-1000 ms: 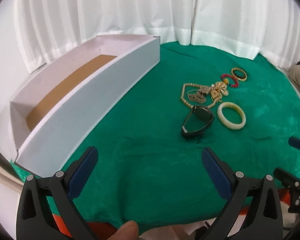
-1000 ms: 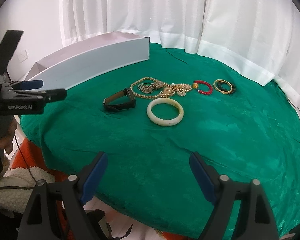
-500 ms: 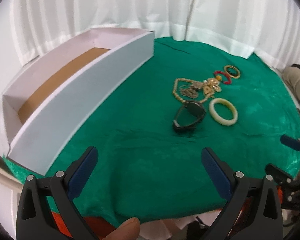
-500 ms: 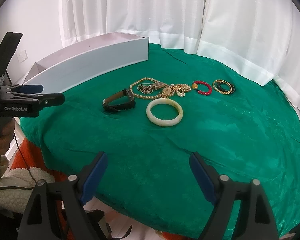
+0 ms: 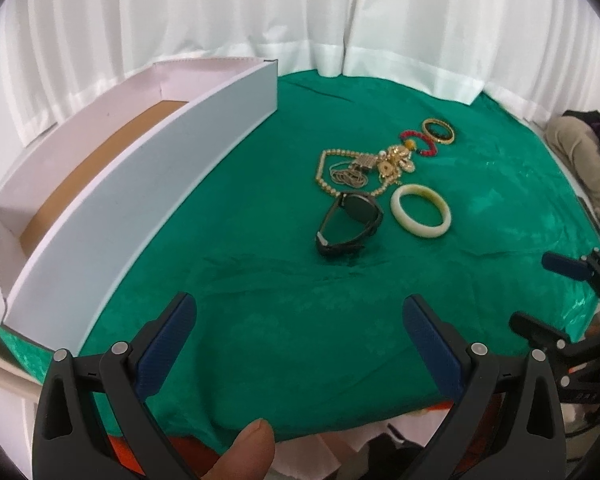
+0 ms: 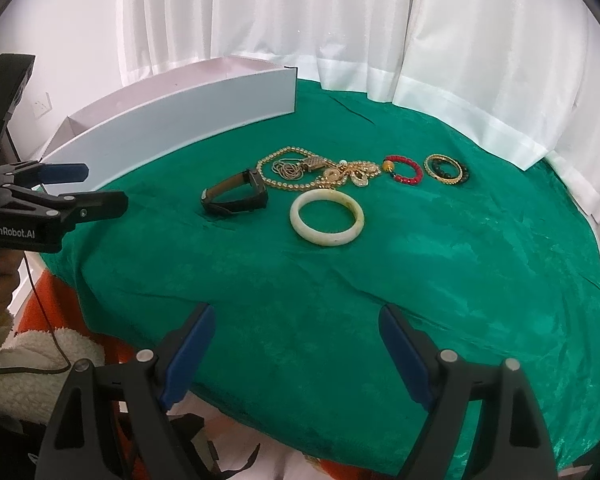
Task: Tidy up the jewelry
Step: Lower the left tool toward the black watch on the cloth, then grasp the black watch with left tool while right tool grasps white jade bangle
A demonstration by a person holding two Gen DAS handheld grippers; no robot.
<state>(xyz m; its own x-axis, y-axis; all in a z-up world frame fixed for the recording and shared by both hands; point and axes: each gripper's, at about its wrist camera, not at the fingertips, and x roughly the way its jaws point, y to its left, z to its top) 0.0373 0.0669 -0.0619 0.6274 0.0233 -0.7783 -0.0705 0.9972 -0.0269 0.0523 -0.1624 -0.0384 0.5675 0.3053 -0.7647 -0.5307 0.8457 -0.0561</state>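
Jewelry lies mid-table on a green cloth (image 5: 260, 280): a black watch (image 5: 350, 224) (image 6: 236, 196), a cream bangle (image 5: 420, 210) (image 6: 327, 218), tangled gold necklaces (image 5: 360, 170) (image 6: 312, 172), a red bead bracelet (image 5: 418, 144) (image 6: 404, 168) and a gold-and-dark bangle (image 5: 439, 131) (image 6: 446, 168). A long white box (image 5: 140, 184) (image 6: 172, 120) with a brown floor stands at the left, open-topped. My left gripper (image 5: 300, 328) is open and empty over the near cloth. My right gripper (image 6: 296, 340) is open and empty near the front edge.
White curtains (image 6: 300, 20) hang behind the round table. The left gripper's body shows at the left of the right wrist view (image 6: 40, 208). The right gripper's tips show at the right of the left wrist view (image 5: 560, 280). Orange fabric (image 6: 52, 300) lies below the table.
The left gripper has drawn back and swung slightly, so the box and jewelry sit further off. The right gripper has barely moved. No item has been touched.
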